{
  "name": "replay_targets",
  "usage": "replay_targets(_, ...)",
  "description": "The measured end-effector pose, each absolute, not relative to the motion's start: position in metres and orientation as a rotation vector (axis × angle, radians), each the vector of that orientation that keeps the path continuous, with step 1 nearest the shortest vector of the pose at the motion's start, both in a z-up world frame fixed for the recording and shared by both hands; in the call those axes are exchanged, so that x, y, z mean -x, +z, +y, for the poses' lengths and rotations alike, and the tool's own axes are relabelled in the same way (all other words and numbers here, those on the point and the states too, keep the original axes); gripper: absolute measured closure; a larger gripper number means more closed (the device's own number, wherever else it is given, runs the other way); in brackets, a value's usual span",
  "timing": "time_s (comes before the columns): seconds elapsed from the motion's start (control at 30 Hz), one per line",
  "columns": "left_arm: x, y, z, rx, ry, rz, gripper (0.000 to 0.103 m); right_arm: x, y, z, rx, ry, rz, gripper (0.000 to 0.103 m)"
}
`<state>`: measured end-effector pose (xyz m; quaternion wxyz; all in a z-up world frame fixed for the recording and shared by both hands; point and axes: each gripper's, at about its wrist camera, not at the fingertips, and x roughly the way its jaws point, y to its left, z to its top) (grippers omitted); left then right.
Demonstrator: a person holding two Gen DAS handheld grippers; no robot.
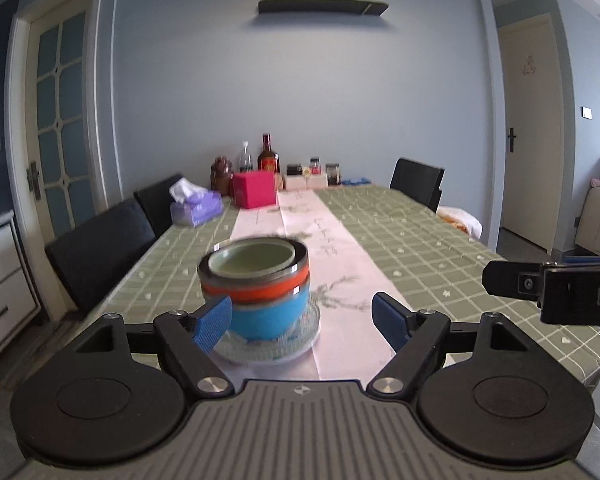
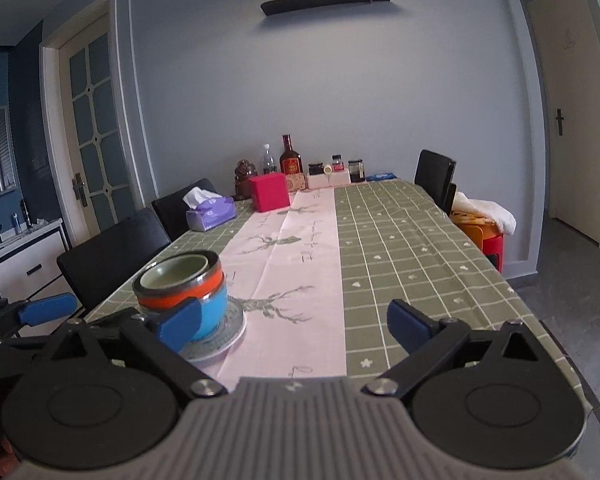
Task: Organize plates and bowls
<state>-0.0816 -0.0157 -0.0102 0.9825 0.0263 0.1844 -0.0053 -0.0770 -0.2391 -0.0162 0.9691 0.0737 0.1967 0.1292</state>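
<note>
On the pink runner stands a stack: a green bowl (image 1: 252, 260) inside an orange bowl (image 1: 256, 291), inside a blue bowl (image 1: 268, 318), all resting on a clear glass plate (image 1: 304, 340). My left gripper (image 1: 300, 320) is open just short of the stack, and its left pad (image 1: 214, 322) overlaps the blue bowl's near side. In the right wrist view the same stack (image 2: 180, 280) and plate (image 2: 234, 326) lie to the left. My right gripper (image 2: 294, 326) is open over bare runner, nothing between its pads. The left gripper's blue finger (image 2: 48, 310) shows at that view's left edge.
The table (image 1: 420, 248) has a green checked cloth. At its far end stand a purple tissue box (image 1: 196, 210), a pink box (image 1: 254, 190), bottles (image 1: 268, 156) and jars. Black chairs (image 1: 100, 248) line the left side, and one (image 1: 418, 182) stands at the far right.
</note>
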Motion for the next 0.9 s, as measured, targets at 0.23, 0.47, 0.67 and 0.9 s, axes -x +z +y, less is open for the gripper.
replay_targets(0.23,0.088,-0.021,-0.009,-0.027,0.011,0.419,0.010,0.083,-0.036,-0.231,-0.139,0.247,0.451,0.006)
replay_targets(0.47,0.090,-0.021,-0.009,-0.020,0.025,0.404,0.010,0.086,-0.038,-0.231,-0.158,0.243,0.448,0.006)
replay_targets(0.67,0.090,-0.022,-0.011,-0.023,0.017,0.407,0.010,0.088,-0.038,-0.232,-0.156,0.245,0.443,0.006)
replay_targets(0.9,0.089,-0.022,-0.009,-0.008,0.018,0.421,0.010,0.090,-0.036,-0.235,-0.171,0.236,0.437,0.006)
